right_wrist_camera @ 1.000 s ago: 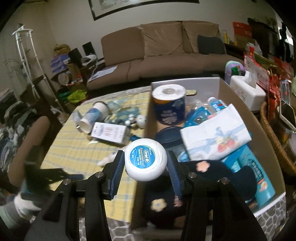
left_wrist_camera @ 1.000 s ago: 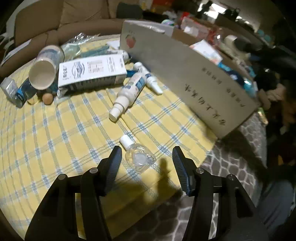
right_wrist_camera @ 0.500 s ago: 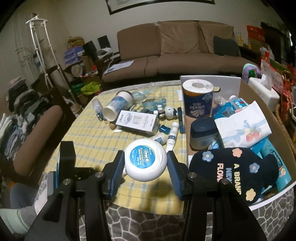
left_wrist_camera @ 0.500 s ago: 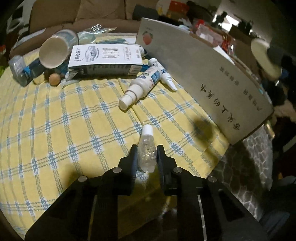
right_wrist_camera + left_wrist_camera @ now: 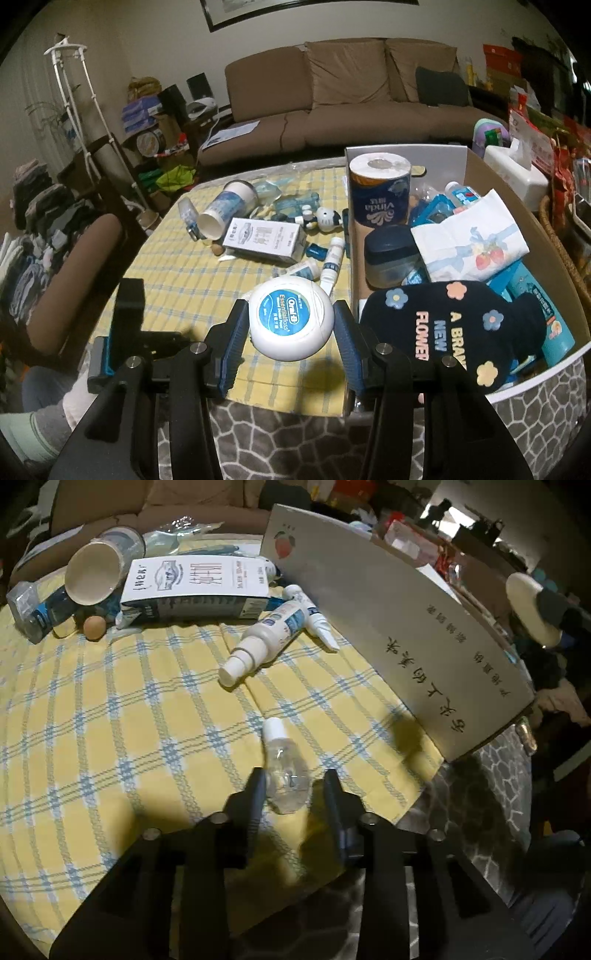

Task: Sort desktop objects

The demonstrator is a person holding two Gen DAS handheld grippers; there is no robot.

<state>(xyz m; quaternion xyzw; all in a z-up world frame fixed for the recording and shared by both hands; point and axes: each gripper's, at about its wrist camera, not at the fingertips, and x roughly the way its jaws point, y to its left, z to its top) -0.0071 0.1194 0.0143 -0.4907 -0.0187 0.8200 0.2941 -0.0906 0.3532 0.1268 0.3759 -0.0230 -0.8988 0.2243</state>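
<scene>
small clear bottle with white cap, lying on the yellow checked cloth between the fingers of the left claw; the jaws are opening, pads just clear of it. right claw clamped on a round white floss case, held above the bench edge. cardboard box of sorted items just right of that claw; white spray bottle ahead of the left claw.

The near half of the desk lies bare, giving open passage from the front edge up to a small clear bottle. Farther back a white spray bottle, a white carton and a tipped paper cup crowd the way. To the right, the grey wall of a cardboard box blocks sideways travel, and inside it a toilet roll and a black plush leave little room.
</scene>
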